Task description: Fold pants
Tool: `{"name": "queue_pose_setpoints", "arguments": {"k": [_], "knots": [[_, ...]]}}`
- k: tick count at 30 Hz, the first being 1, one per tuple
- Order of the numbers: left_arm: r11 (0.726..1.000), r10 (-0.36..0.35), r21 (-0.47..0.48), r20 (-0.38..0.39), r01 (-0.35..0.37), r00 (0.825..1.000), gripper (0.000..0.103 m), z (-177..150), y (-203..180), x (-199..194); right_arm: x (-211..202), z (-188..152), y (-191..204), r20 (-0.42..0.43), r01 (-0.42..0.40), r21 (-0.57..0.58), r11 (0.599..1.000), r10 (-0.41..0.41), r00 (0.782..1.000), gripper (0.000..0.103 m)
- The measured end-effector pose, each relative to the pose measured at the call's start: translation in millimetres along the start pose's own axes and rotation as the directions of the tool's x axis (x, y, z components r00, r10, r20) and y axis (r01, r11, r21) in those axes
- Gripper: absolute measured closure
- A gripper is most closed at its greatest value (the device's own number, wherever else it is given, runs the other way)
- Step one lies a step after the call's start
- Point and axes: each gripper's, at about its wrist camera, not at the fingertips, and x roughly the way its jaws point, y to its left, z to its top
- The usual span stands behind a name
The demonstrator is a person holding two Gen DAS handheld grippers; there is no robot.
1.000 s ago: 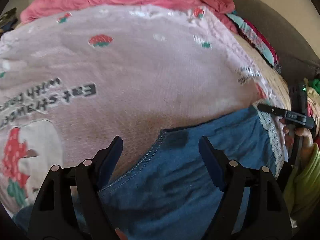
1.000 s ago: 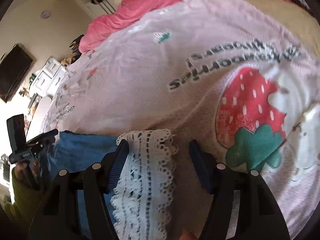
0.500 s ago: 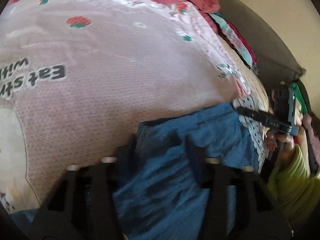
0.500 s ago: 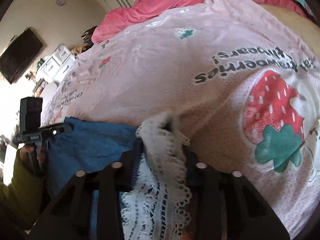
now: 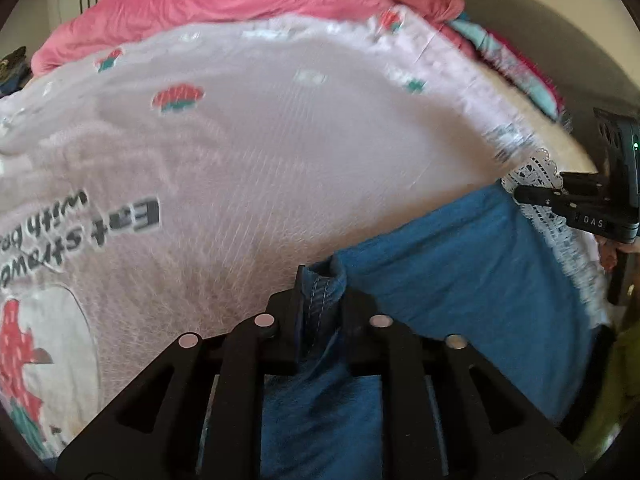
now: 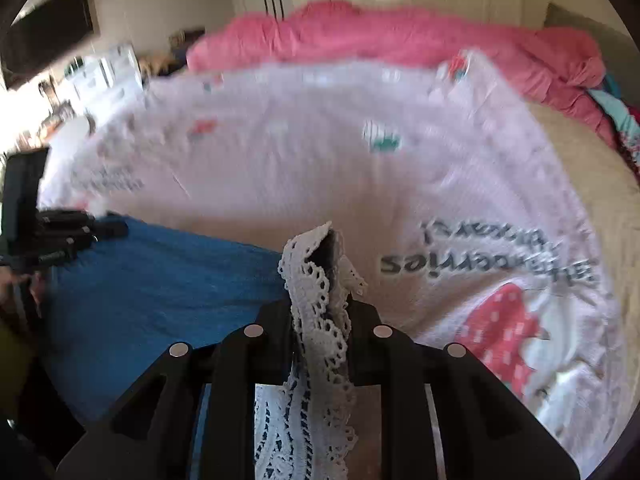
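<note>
Your left gripper [image 5: 320, 300] is clamped on a stitched denim edge of the pants [image 5: 460, 280]; the fold of blue cloth stands pinched up between the two black fingers, with no gap showing around it. By the figures its jaws are easing apart a little, yet the cloth is pressed between them in the picture.

Your right gripper [image 6: 320, 312] is clamped on the white lace trim [image 6: 316, 280] at the other end of the same pants. The lace bunches up between the fingers and rises just past their tips, and the jaws are closing on it.

The pants lie spread along the near edge of the bed, on top of a pale pink blanket [image 5: 280, 140] printed with strawberries and dark lettering. From the left wrist view the blue cloth runs from your left gripper out toward the right, where the lace border meets your right gripper [image 5: 536, 196], seen from the side. From the right wrist view the blue cloth runs left toward your left gripper [image 6: 108, 230].

A bright pink duvet [image 6: 380, 36] is bunched along the far edge of the bed. Beside it, at the far right corner, lies a small pile of teal and red clothes [image 5: 512, 60]. Both views are blurred.
</note>
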Motion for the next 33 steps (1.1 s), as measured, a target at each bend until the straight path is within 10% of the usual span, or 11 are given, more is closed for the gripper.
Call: {"name": "queue_pose_setpoints", "arguments": {"k": [10, 18, 30, 33], "knots": [[0.995, 0.046, -0.097, 0.103, -0.036, 0.994, 0.077, -14.0, 22.9, -40.3, -44.6, -38.4, -44.2, 0.169, 0.069, 0.243, 0.967, -0.112, 0.979, 0.045], [0.992, 0.122, -0.065, 0.184, -0.112, 0.975, 0.059, -53.6, 7.4, -109.2, -103.3, -91.1, -30.9, 0.209, -0.069, 0.332, 0.941, -0.002, 0.978, 0.042], [0.975, 0.218, -0.061, 0.027, -0.216, 0.976, 0.051, -130.6, 6.0, -125.6, -98.5, -138.8, -15.6, 0.016, -0.151, 0.418, 0.896, 0.158, 0.987, 0.042], [0.968, 0.203, -0.152, -0.007, -0.202, 0.979, 0.051, -137.3, 27.1, -121.6, -88.1, -140.0, -7.2, -0.006, -0.180, 0.413, 0.893, 0.200, 0.980, 0.059]]}}
